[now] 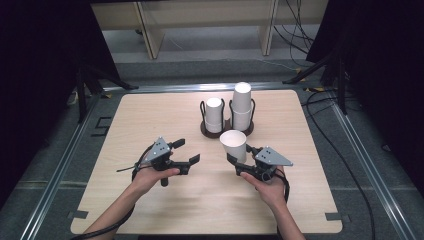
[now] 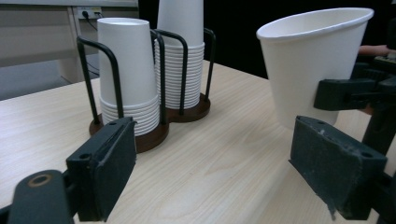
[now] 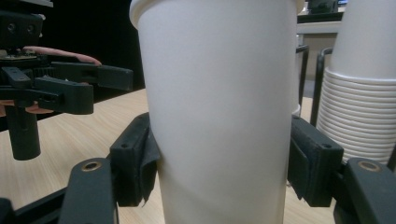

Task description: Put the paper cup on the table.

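A white paper cup (image 1: 234,144) stands upright, mouth up, between the jaws of my right gripper (image 1: 241,154). In the right gripper view the pads (image 3: 140,163) press on both sides of the cup (image 3: 219,107), so the right gripper (image 3: 224,163) is shut on it. My left gripper (image 1: 186,151) hovers left of the cup, open with nothing between its fingers. The left gripper view shows its jaws wide apart (image 2: 215,154) and the held cup (image 2: 308,65) at the right.
A dark wire cup holder (image 1: 205,130) behind the grippers carries a short stack of cups (image 1: 215,114) and a taller stack (image 1: 241,106). The wooden table (image 1: 150,115) ends in a metal frame; cables lie on the floor at the back right.
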{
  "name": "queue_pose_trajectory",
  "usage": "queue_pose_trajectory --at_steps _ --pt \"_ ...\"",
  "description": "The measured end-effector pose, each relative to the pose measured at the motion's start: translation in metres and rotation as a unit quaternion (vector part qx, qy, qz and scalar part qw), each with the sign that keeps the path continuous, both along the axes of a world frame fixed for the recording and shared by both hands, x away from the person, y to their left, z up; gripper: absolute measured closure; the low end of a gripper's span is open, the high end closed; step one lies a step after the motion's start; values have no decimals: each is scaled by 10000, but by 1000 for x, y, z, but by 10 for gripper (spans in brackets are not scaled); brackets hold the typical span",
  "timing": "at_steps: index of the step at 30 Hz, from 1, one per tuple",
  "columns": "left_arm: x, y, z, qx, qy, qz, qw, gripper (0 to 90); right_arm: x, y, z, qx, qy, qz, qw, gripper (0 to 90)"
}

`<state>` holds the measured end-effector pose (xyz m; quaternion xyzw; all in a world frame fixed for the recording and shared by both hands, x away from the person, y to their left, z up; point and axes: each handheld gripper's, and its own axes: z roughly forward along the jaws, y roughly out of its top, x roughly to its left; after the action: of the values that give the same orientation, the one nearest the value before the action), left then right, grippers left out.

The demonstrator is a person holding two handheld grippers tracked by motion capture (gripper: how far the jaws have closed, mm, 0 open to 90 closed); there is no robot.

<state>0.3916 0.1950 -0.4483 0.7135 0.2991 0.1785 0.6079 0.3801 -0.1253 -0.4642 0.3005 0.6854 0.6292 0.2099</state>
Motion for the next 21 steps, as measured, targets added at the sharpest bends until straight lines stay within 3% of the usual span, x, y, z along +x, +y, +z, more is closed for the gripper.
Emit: queue_pose_trajectory --at_steps 3,4,5,6,11,12,15,16,17,21 --pt "2 -5 0 -169 41 -127 9998 106 -1 4 -1 58 164 10 9998 337" --pt "2 -6 1 -98 67 -146 9998 88 1 3 -1 -47 106 22 9999 337" --pt "4 -7 2 -41 -55 -148 9999 68 2 5 -2 54 146 74 9999 336" --pt "4 -9 3 -61 -68 -165 9998 52 4 6 -3 1 52 71 10000 335" --pt "1 -26 11 -287 156 -495 9982 13 5 10 -4 -134 79 104 9998 334" --pt "2 -30 12 -342 158 -568 9977 11 4 12 -4 33 191 177 9997 333" --pt "3 -40 16 -376 233 -650 9969 4 5 15 -4 -129 21 169 9998 333" --pt "4 -44 17 -414 280 -653 9966 2 4 18 -4 -52 105 199 9997 333" --pt "5 -46 18 -408 301 -649 9966 0 4 19 -4 -103 1 176 9998 333" --pt "9 -52 20 -368 291 -655 9967 0 1 22 -3 -151 10 145 9998 332"
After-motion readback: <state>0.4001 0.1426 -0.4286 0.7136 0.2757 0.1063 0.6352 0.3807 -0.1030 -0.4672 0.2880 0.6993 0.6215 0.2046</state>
